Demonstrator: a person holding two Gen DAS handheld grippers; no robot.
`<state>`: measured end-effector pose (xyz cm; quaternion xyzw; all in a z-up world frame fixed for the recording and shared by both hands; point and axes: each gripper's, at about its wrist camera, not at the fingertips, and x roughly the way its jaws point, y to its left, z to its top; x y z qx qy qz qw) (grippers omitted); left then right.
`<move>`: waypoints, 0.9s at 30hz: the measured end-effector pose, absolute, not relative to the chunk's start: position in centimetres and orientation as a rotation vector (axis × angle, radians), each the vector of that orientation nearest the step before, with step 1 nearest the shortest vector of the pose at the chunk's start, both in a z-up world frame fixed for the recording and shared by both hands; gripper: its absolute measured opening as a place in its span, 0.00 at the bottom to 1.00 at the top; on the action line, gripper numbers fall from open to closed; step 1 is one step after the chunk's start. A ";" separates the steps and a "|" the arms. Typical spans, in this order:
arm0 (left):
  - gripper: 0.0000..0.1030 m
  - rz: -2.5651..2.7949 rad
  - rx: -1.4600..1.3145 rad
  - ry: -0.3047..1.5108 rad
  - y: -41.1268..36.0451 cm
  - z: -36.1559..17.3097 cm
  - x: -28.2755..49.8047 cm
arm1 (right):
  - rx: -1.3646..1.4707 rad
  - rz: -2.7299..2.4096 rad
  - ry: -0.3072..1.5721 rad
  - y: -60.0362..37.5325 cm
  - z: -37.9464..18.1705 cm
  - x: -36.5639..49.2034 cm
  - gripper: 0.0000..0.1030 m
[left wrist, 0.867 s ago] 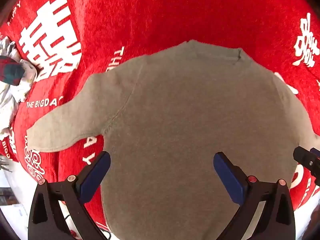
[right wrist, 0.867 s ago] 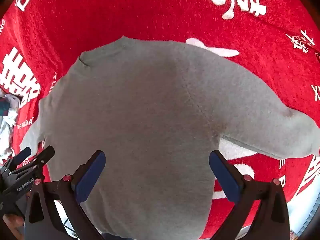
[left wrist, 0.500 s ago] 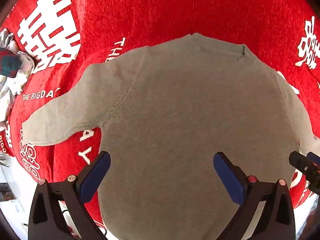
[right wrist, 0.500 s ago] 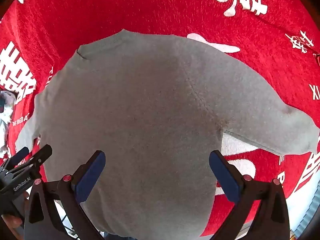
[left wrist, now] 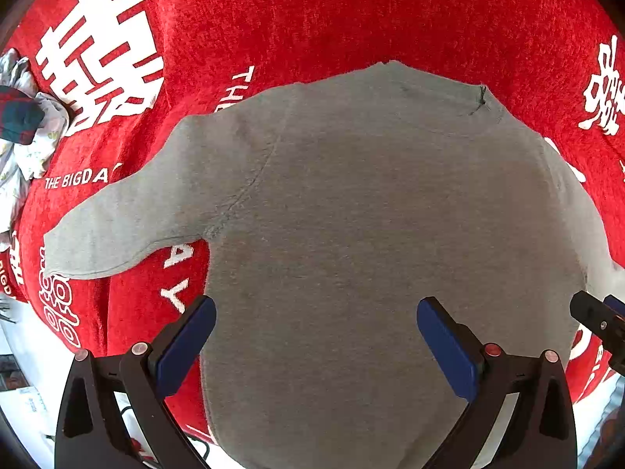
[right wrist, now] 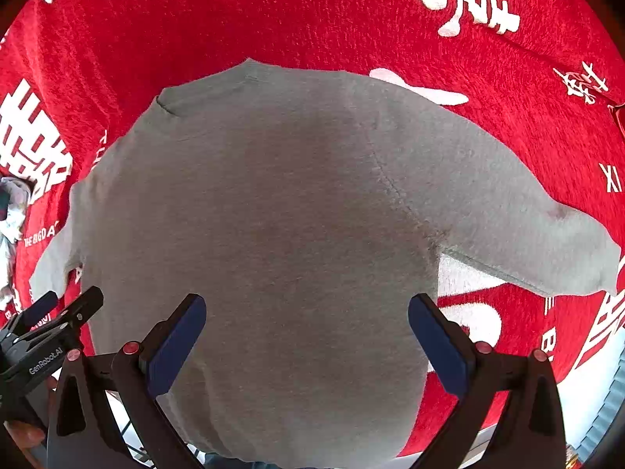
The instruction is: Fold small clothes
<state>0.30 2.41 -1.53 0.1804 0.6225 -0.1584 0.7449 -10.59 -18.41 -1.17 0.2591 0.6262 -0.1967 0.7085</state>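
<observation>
I see both views bright and evenly lit, with no hard shadows on the sweater (left wrist: 351, 234) or red cloth (left wrist: 312, 11). Focus is sharp at centre. Fisheye bends the edges strongly, and the corners go black.

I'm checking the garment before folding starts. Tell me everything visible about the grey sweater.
The grey sweater is plain, soft-looking knit with a ribbed crew neckline and long sleeves. It lies flat and unfolded on the red cloth, neckline farthest from the cameras, both sleeves spread outward. Nothing grips it.
</observation>
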 end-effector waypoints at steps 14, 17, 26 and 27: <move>1.00 -0.344 0.392 1.367 2.9 -1.4 0.9 | 0.555 -0.432 1.387 -18.0 -0.9 -10.1 1.00; 1.00 -0.341 0.394 1.368 2.8 -1.4 0.9 | 0.553 -0.434 1.385 -17.8 -0.8 -10.0 1.00; 1.00 -0.336 0.396 1.366 2.9 -1.4 1.0 | 0.543 -0.430 1.386 -17.5 -0.8 -9.5 1.00; 1.00 -0.335 0.395 1.366 2.9 -1.5 1.0 | 0.541 -0.430 1.386 -17.5 -0.8 -9.4 1.00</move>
